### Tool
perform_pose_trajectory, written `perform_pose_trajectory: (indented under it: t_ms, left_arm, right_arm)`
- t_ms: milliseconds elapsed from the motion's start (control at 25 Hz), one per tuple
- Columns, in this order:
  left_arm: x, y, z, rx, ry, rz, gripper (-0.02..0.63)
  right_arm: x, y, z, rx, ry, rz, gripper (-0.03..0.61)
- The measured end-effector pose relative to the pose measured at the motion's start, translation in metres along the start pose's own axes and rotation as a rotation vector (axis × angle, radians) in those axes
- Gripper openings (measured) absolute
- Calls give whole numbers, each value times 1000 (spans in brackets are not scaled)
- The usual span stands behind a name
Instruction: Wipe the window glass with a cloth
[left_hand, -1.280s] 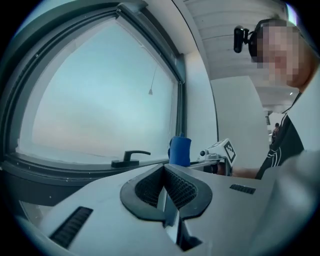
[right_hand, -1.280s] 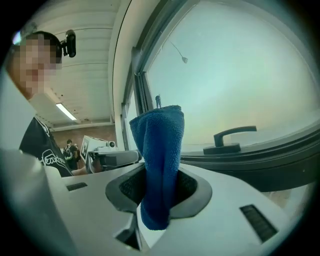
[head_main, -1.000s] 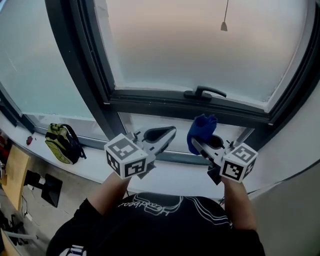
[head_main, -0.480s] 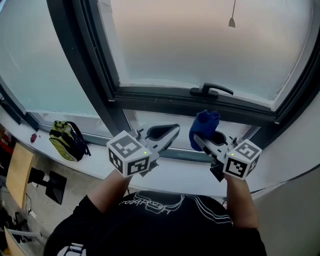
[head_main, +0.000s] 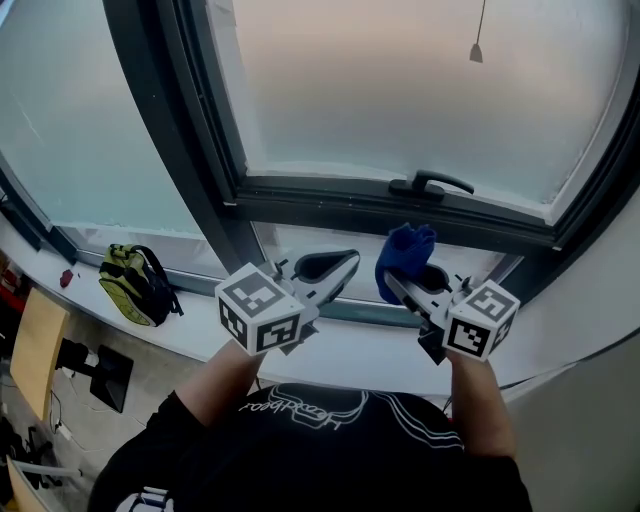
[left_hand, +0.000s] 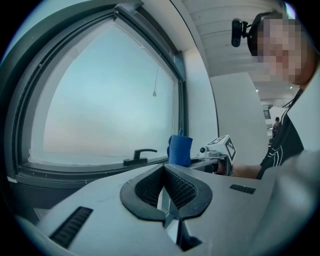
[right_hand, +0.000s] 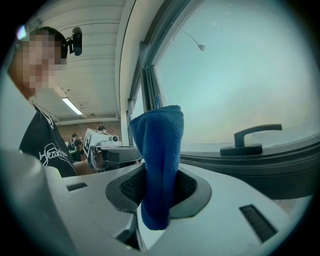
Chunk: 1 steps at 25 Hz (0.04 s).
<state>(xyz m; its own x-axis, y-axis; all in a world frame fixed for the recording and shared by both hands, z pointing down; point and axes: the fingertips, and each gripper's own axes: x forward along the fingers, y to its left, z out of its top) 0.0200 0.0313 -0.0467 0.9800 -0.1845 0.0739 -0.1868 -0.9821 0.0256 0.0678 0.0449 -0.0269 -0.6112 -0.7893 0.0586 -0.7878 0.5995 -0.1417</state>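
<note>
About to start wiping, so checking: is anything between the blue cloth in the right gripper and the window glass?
Nothing visible blocks it. The blue cloth, clamped in the right gripper, has only open air before the window glass. Only the window handle on the lower frame sits close by.

Soft daylight through frosted window glass (head_main: 400, 90); gripper views fisheye-warped, vignetted corners.

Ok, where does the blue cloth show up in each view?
Head view: blue cloth right of centre, clamped in the right tool.
Left gripper view: blue cloth near centre, right of the handle.
Right gripper view: blue cloth at centre, gripped upright.
Shared landmark: window handle.
</note>
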Motion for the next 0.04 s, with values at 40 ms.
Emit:
perform_pose_trajectory:
  t_ms: [40]
  left_arm:
    - [-2, 1, 0, 2, 1, 0, 3]
  right_arm:
    - [2, 2, 0, 0, -1, 1, 92]
